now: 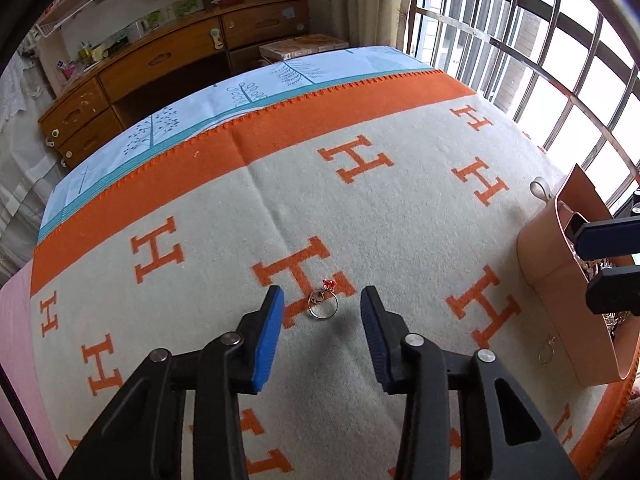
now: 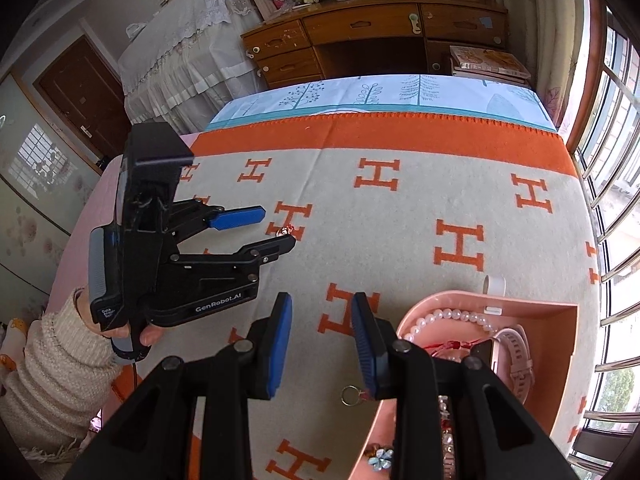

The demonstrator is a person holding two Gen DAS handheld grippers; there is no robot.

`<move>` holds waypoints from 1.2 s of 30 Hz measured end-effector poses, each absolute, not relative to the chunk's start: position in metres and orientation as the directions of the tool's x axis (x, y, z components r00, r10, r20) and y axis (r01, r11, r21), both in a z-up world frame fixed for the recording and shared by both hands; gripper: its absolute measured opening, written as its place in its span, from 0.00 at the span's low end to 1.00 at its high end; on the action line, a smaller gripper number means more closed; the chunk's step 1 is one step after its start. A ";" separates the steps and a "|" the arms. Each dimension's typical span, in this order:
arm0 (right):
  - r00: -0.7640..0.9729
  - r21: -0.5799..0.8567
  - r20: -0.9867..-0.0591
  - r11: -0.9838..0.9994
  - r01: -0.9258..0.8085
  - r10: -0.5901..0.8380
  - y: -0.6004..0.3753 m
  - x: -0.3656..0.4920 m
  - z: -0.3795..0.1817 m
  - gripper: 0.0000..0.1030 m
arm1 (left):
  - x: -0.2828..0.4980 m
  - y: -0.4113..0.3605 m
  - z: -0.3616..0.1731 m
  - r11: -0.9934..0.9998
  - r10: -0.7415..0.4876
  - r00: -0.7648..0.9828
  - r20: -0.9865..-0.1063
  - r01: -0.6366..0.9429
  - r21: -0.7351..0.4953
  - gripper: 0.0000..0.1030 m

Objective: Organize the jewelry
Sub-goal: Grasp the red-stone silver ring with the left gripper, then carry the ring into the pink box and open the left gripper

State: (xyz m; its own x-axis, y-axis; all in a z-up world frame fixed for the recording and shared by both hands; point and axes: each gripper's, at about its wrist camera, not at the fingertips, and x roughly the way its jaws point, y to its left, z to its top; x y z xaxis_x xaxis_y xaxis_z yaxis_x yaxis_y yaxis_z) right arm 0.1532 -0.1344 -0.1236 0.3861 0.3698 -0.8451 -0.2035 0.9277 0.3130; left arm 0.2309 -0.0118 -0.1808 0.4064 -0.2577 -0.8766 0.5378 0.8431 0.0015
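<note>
A red-stoned ring [image 1: 325,303] lies on the H-patterned blanket [image 1: 400,208] just ahead of the left gripper [image 1: 322,312], whose fingers stand apart on either side of it, nothing held. The right gripper [image 2: 321,336], fingers also apart and empty, hovers by the pink jewelry box [image 2: 560,360], well away from the ring.

Spread right gripper [image 2: 322,336] above pink tray [image 2: 570,344], perhaps untouching.

Grey blanket [image 1: 360,208] with orange H motifs and orange border, pale blue tree-print sheet [image 2: 384,94] beyond it, wooden desk [image 2: 372,36] at far wall, barred window [image 1: 540,52] at right, lace-covered table [image 2: 188,36] far left
</note>
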 end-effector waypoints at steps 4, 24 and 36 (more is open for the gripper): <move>0.383 0.319 -0.845 0.926 -0.200 0.374 -0.136 0.152 -0.125 0.30 | 0.233 -0.014 -0.185 0.834 -0.268 0.400 -0.877 0.552 -0.003 0.30; 0.373 0.336 -0.851 0.929 -0.153 0.369 -0.126 0.124 -0.106 0.30 | 0.189 -0.016 -0.169 0.785 -0.353 0.384 -0.853 0.618 -0.046 0.13; 0.443 0.345 -0.832 0.937 -0.061 0.335 -0.150 0.091 -0.102 0.30 | 0.122 -0.026 -0.110 0.721 -0.471 0.401 -0.786 0.688 -0.082 0.13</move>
State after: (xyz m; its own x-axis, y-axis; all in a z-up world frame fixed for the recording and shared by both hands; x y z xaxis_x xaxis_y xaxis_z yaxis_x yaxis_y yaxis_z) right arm 0.0908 -0.1502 -0.1017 0.4428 0.3348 -0.8317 -0.0613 0.9368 0.3445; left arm 0.1221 -0.0259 -0.1095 0.4006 -0.4713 -0.7858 0.6879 0.7212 -0.0819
